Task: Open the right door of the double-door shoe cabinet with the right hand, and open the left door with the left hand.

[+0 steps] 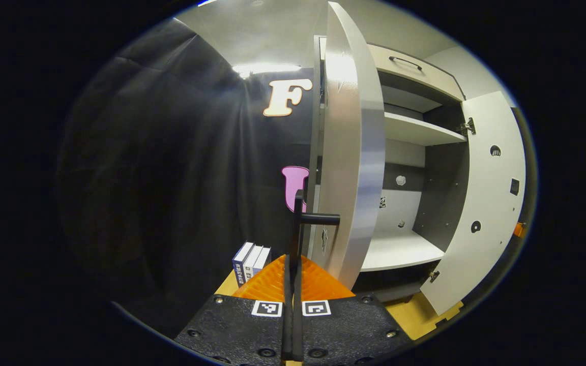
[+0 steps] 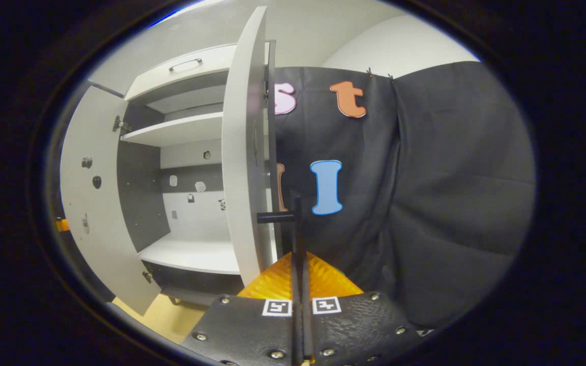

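Standing open: two cabinet doors; two grippers clamping handles.

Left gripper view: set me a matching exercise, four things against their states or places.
Things:
1 left door
2 right door
3 drawer
4 books

States:
A shut, at the top
B open, edge-on, its handle in the left gripper
C standing upright, lower left
D open, inner face showing, farther off

Pairs: 1-B, 2-D, 3-A, 4-C
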Demonstrator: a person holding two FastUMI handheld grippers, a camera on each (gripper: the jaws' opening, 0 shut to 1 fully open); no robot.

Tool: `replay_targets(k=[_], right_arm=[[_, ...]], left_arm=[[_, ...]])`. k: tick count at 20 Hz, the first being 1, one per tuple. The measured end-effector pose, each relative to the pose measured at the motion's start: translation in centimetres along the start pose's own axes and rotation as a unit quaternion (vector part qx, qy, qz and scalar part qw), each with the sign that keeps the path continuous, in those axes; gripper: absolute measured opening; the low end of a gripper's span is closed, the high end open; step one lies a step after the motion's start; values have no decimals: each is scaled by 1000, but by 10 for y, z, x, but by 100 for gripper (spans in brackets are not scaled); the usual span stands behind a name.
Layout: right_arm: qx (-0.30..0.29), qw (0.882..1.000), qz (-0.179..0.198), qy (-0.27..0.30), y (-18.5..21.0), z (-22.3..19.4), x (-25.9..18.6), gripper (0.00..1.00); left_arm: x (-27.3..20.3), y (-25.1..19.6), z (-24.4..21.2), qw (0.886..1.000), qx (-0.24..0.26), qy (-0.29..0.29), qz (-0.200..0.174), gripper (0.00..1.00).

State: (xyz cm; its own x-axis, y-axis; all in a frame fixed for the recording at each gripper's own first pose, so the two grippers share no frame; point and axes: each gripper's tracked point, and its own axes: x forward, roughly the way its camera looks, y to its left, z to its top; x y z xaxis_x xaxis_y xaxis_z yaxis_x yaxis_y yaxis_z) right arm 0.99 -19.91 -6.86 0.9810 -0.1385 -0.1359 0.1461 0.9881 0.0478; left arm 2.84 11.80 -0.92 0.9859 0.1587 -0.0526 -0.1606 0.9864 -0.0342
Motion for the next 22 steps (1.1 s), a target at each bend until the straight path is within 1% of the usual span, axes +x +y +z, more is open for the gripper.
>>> replay_targets(k=[3,4,6,8,9,11,12,13,14,16,17,19,22], right_arm=[[-5,1000,-5,14,-1,-5,0,1],[-8,1000,-8,18,-2,-7,1,1],[-13,999,-15,27,-4,-11,2,1],[-13,999,-19,36,-5,-16,2,1],[-11,999,-21,40,-7,-19,2,1],[-3,999,-24,41,-7,-19,0,1],[0,999,-26,39,-7,-21,-5,1],[2,999,-30,36,-8,-20,-12,1],[3,999,-34,32,-8,-17,-19,1],[6,999,-45,16,-9,-2,-32,1],[5,999,-50,0,-8,12,-39,1],[2,998,-53,-28,-4,38,-50,0],[16,998,-28,-54,17,67,-61,1]], left_arm=[[0,3,-2,1000,14,0,-12,0],[1,3,-1,1000,14,-4,-15,2],[0,2,1,1000,16,-17,-21,1],[0,5,-2,999,19,-24,-18,0],[-2,7,-2,999,21,-26,-15,5],[-6,15,-7,1000,17,-20,-1,11],[-8,21,-9,1000,12,-14,8,24],[-9,24,-9,1000,5,-14,10,31],[-15,26,-12,1000,-1,-10,14,50],[-19,26,-12,1000,-14,-3,12,60],[-24,26,-11,1000,-15,-2,13,66],[-34,27,-6,1000,-3,-3,22,67],[-52,17,7,1000,10,-5,25,66]])
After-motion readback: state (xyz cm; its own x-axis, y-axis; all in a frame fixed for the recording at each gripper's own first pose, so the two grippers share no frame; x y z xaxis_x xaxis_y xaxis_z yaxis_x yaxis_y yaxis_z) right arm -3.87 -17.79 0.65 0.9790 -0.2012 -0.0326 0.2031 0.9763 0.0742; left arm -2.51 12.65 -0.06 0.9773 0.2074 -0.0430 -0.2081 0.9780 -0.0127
